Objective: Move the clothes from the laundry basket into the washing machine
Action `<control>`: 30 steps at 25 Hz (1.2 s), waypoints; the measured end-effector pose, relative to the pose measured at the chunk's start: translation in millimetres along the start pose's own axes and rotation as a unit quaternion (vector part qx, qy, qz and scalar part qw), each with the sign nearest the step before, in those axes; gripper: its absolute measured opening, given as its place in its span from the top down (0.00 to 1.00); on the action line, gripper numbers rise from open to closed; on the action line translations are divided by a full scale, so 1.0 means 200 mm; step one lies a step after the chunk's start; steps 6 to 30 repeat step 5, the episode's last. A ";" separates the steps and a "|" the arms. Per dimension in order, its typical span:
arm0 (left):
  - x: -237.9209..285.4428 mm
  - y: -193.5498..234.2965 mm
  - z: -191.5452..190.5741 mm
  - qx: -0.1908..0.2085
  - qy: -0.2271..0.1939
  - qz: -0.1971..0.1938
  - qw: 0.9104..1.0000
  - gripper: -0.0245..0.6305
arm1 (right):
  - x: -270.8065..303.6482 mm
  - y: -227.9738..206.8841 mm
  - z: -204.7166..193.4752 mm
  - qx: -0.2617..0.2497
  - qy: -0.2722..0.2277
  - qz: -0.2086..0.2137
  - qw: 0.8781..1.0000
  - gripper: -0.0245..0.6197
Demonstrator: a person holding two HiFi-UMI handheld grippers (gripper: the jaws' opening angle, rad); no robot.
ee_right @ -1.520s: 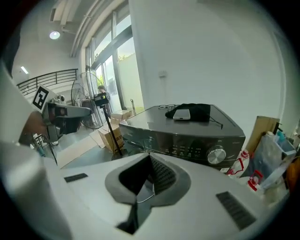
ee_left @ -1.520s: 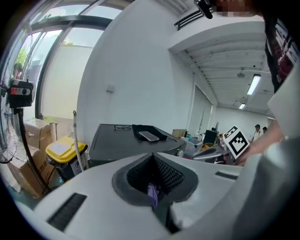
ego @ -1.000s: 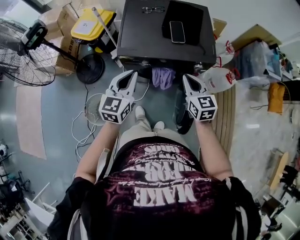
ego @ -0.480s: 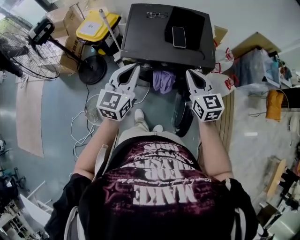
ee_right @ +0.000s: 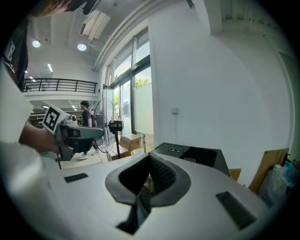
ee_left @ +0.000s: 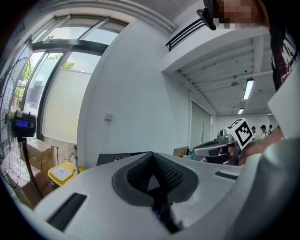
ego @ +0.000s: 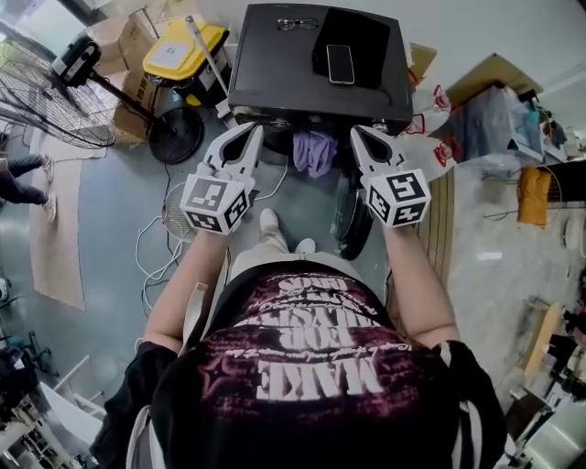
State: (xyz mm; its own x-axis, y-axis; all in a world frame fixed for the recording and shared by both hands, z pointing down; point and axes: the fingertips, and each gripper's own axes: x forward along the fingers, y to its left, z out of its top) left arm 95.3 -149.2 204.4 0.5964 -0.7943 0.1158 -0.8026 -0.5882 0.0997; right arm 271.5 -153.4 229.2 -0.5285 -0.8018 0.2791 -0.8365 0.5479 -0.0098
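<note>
A dark washing machine (ego: 284,73) stands in front of me, seen from above in the head view. A purple cloth (ego: 314,151) hangs at its front opening, and its round door (ego: 351,220) stands open to the right. My left gripper (ego: 249,133) is held just left of the cloth, shut and empty. Just right of the cloth is my right gripper (ego: 359,134), also shut and empty. In the left gripper view the left gripper (ee_left: 152,157) has its jaws together, with the machine's top (ee_left: 112,158) beyond. The right gripper (ee_right: 150,158) is shut too. No laundry basket is in view.
A phone (ego: 341,64), glasses (ego: 298,22) and a black pad (ego: 362,32) lie on the machine. To the left stand a fan (ego: 55,92), a yellow bin (ego: 179,46) and cardboard boxes (ego: 137,92). Cables (ego: 160,247) trail on the floor. Plastic bags (ego: 435,147) sit at the right.
Both grippers have risen a little in front of the machine, still shut and empty. A passer-by's legs have come into view at the left edge.
</note>
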 end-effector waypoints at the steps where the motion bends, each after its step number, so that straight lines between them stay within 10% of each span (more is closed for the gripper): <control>1: -0.01 -0.01 0.00 0.001 0.001 0.001 1.000 0.96 | 0.00 0.01 0.00 -0.002 0.000 0.002 1.000 0.96; 30: -0.03 -0.02 0.00 0.003 0.000 0.008 1.000 0.96 | -0.02 0.03 0.00 -0.009 0.000 0.010 1.000 0.96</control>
